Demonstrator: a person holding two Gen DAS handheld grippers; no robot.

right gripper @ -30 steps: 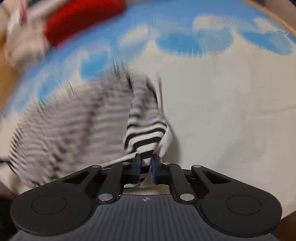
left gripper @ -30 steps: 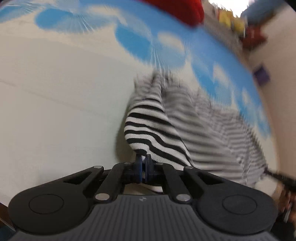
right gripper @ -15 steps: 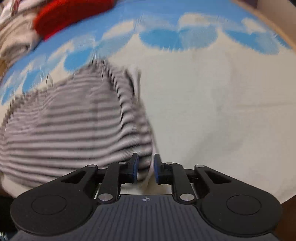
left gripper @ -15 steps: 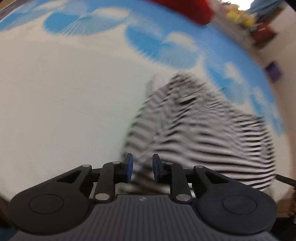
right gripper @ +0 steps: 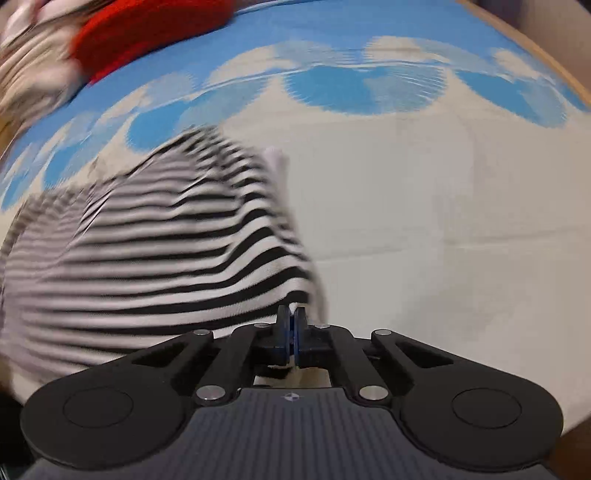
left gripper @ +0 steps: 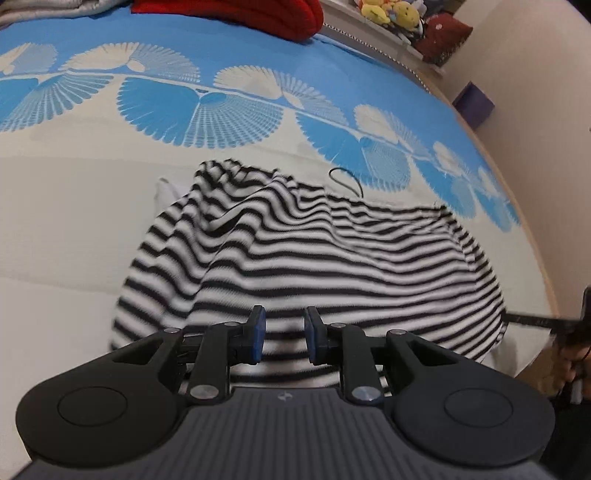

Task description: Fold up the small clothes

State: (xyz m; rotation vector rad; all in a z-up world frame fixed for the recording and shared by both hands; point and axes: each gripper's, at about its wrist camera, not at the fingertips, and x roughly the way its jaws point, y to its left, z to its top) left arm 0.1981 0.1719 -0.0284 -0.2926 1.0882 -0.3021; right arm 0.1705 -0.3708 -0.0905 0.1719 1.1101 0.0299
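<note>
The left gripper (left gripper: 282,338) hangs parted and empty over the black-and-white striped knit garment (left gripper: 332,258). The right gripper (right gripper: 294,325), jaws just closed, pinches that garment's near white edge. Beyond both spreads the cream-and-blue fan-patterned bedspread (left gripper: 74,206).

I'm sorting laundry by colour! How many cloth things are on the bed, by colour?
Black-and-white striped knit garment: 1
Red knitted fabric bundle: 1
Pale grey crumpled cloth: 1
Total: 3

shirt (left gripper: 314,251) on bedspread (left gripper: 74,221), pillow (left gripper: 236,14) behind
</note>
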